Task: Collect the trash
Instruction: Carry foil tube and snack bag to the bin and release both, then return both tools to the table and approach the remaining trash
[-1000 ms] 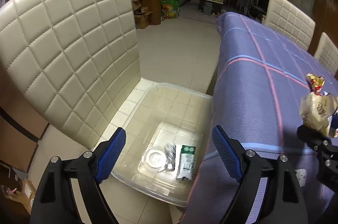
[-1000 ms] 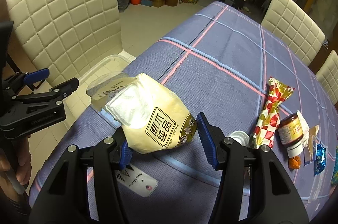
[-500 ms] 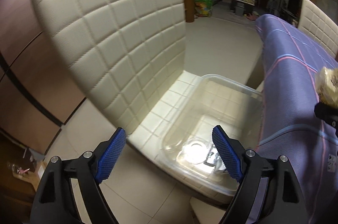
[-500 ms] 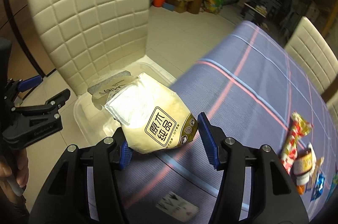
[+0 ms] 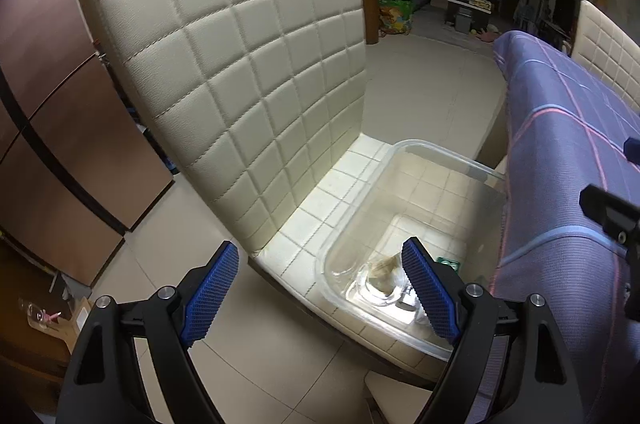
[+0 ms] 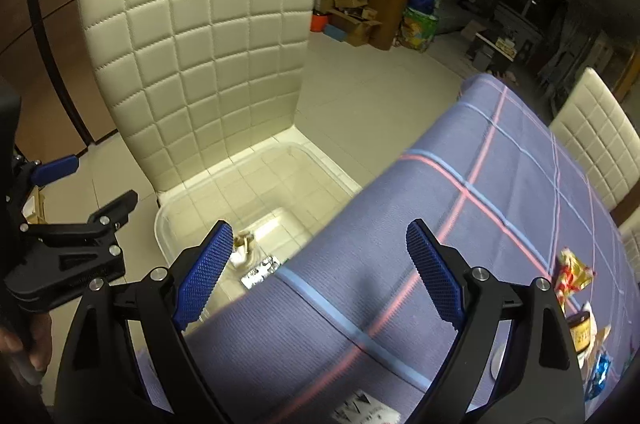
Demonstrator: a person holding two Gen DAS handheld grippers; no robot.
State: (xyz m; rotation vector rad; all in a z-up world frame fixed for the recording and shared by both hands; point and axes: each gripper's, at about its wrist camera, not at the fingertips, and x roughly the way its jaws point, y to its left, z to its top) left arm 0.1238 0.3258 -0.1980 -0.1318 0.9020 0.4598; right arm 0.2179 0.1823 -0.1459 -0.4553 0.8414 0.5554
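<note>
The right gripper (image 6: 319,266) is spread wide with nothing between its blue pads, poised over the edge of the purple plaid tablecloth (image 6: 480,224). The left gripper (image 5: 320,290) is likewise released and empty, held above the floor just in front of the cream quilted chair (image 5: 240,84). On the chair seat sits a clear plastic bin (image 5: 440,160), touching the hanging cloth on its table side.

Inside the bin lies the trash (image 5: 386,270), a pale crumpled wrapper over something round and transparent (its exact shape is hard to make out), partly hidden behind the left gripper's right pad. A green-and-white packet (image 5: 449,263) peeks out beside it, mostly cut off.

Only the right wrist view shows what remains on the table: a red-and-yellow wrapper (image 6: 572,274), a small jar (image 6: 582,332) and a blue wrapper (image 6: 598,374), clustered near the frame's edge and blurred. That view also catches the left gripper from the side.
</note>
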